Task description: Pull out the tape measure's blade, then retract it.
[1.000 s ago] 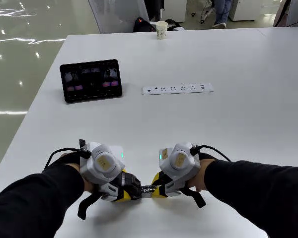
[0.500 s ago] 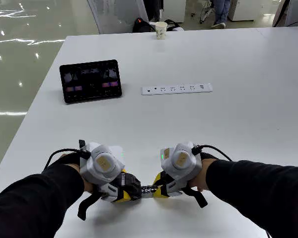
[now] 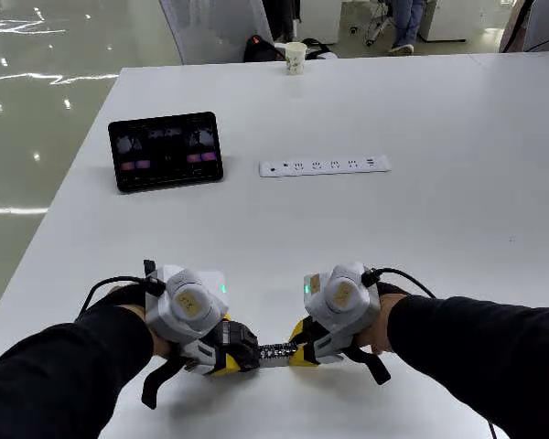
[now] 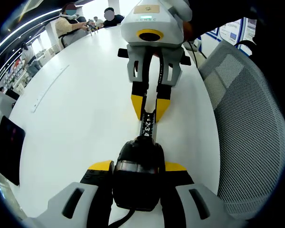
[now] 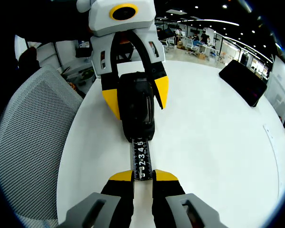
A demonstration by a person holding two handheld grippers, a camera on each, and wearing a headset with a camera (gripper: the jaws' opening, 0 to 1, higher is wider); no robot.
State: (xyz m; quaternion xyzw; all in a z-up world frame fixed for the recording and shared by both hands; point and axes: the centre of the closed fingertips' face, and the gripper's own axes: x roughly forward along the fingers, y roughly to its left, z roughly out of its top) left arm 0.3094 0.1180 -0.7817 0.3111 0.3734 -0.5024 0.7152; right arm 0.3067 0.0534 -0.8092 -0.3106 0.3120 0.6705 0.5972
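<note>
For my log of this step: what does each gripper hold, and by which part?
The left gripper clamps the tape measure's black case by its sides; the right gripper pinches the blade near its end.

Left gripper (image 4: pixel 137 166) and right gripper (image 5: pixel 142 175) make two, plus one tape measure (image 5: pixel 137 114), one tablet (image 3: pixel 167 149), one power strip (image 3: pixel 325 165), one cup (image 3: pixel 296 56).

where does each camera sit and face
Head view: headset, looking down at left gripper, right gripper, table; sleeves show.
Left gripper view: on the left gripper, faces the right one; own jaws hold the tape measure.
Right gripper view: faces the left one; own jaws pinch the blade.
Both gripper views share the blade.
</note>
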